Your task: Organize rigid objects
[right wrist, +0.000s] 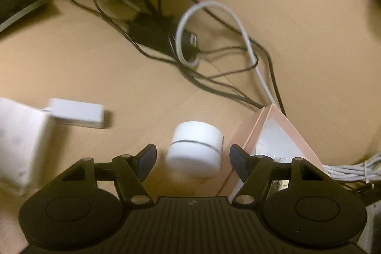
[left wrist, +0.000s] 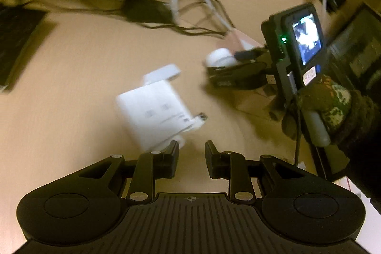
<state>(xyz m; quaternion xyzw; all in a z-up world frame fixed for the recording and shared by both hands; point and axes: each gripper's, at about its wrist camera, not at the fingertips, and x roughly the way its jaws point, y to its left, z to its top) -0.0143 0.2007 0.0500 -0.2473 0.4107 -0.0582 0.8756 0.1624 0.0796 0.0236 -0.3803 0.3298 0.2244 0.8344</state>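
Holding both tools over a smooth, pale wood-grain desk (right wrist: 83, 58), I have my right gripper (right wrist: 193, 156) spread wide around a small white jar (right wrist: 196, 149). The jar is a short, matte cylinder with a thin dark seam around its middle, sitting between the two black fingers without either clearly touching it. Its axis tilts, top leaning away from me. Just right of it lies a flat pink box (right wrist: 269, 132) with a pale grey panel, one corner pointing far.

My left gripper (left wrist: 191, 154) is also open, nothing between its fingers. Just beyond its left fingertip sits a white, boxy power adapter (left wrist: 154, 111), blurred, its long side running from near-left to far-right, with a white cable plug (left wrist: 198, 119) at its right edge. A smaller white rectangular block (left wrist: 164, 73) lies on its far side.

Far across the desk, thin black wires tangle around a looping white cable (right wrist: 214, 23) and a dark brick-shaped unit (right wrist: 152, 35).
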